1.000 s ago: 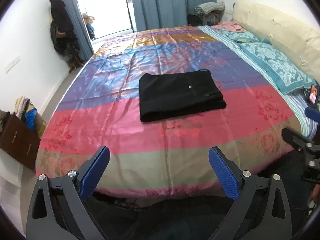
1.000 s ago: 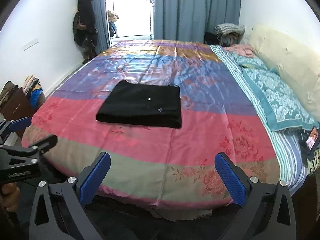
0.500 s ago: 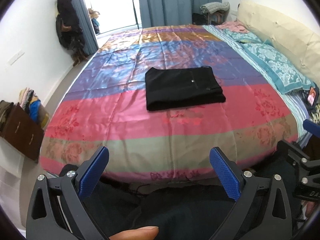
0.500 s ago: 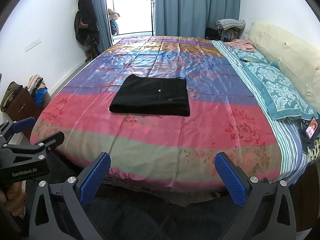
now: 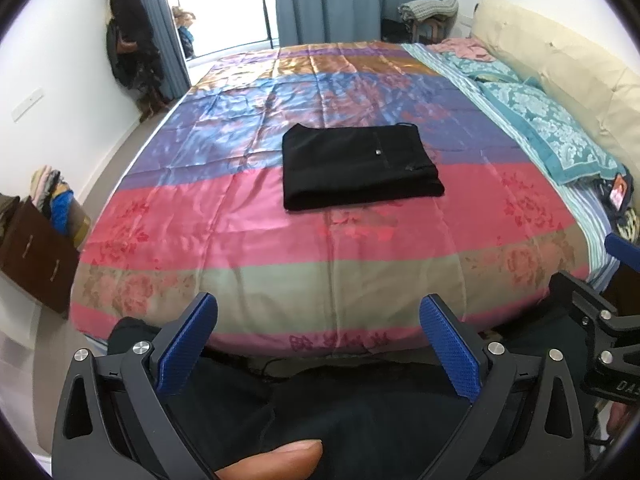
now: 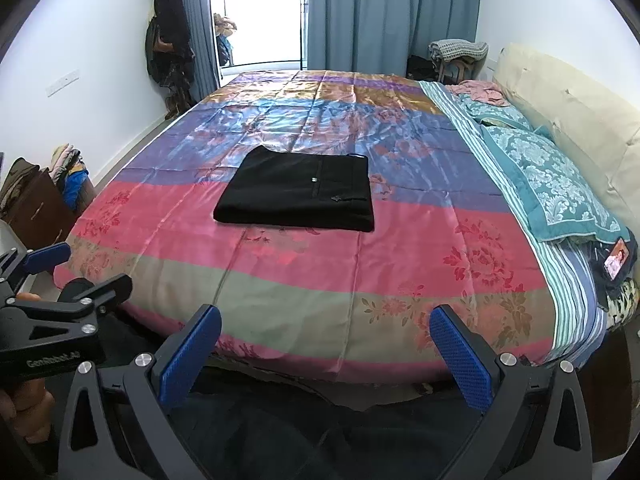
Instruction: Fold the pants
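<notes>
Black pants (image 5: pixel 356 168) (image 6: pixel 300 190) lie folded into a flat rectangle in the middle of the striped satin bedspread (image 5: pixel 280 240) (image 6: pixel 400 264). My left gripper (image 5: pixel 318 312) is open and empty, held off the foot of the bed, well short of the pants. The right gripper (image 6: pixel 326 324) is likewise open with nothing between its blue fingers (image 6: pixel 460 356), back from the bed's near edge. Each gripper shows at the side of the other's view. A fingertip (image 5: pixel 276 458) shows at the bottom of the left wrist view.
Teal pillows (image 6: pixel 552 184) and a cream headboard (image 6: pixel 580 120) line the right side. A phone (image 6: pixel 616 258) lies near the right corner. A brown box of clothes (image 5: pixel 36 248) stands on the floor at left. Blue curtains (image 6: pixel 380 12) hang beyond the bed.
Both grippers have drawn back from the bed, so more of its near edge and the dark floor shows. The pants have not moved. Both stay open.
</notes>
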Demonstrator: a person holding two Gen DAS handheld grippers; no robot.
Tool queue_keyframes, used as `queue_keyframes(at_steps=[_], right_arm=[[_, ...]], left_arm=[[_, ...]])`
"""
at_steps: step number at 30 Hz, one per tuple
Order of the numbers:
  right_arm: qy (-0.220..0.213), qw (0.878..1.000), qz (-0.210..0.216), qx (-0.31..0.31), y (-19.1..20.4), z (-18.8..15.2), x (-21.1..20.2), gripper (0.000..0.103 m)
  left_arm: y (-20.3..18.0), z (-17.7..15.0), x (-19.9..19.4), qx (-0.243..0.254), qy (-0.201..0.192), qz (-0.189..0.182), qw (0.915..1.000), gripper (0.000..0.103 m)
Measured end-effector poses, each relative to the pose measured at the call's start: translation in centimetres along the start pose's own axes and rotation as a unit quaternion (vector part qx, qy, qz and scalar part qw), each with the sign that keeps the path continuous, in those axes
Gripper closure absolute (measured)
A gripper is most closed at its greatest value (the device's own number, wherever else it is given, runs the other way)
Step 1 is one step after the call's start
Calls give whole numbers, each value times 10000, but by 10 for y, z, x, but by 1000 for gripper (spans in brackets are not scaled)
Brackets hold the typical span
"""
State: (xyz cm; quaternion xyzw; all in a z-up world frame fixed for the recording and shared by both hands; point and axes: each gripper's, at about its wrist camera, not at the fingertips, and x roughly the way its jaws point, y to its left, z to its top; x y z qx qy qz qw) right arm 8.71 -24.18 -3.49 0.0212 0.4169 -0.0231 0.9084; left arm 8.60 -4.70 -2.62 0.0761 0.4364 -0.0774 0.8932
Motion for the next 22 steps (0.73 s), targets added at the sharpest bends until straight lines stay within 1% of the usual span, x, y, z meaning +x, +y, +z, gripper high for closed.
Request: queue_keyframes(at_steps=[3,10,17,19,22], right_arm=[[16,10000,-12,40,-3,0,1,0],[100,9999,15,0,-3,-2,6,0],[162,9999,59,1,-3,-4,11,0],[165,9998,57,16,-4,-5,12,0],[119,9999,37,39,-6,-3,10,0]], left_arm=[[2,1,0,-31,-27,85,10000,2],[3,2,4,-72,31,83,9999,2],[3,1,8,-92,76,-66,9999,2],[3,1,7,-105,33,-73,9999,1],[1,2,4,-61,-60,31,10000,1]])
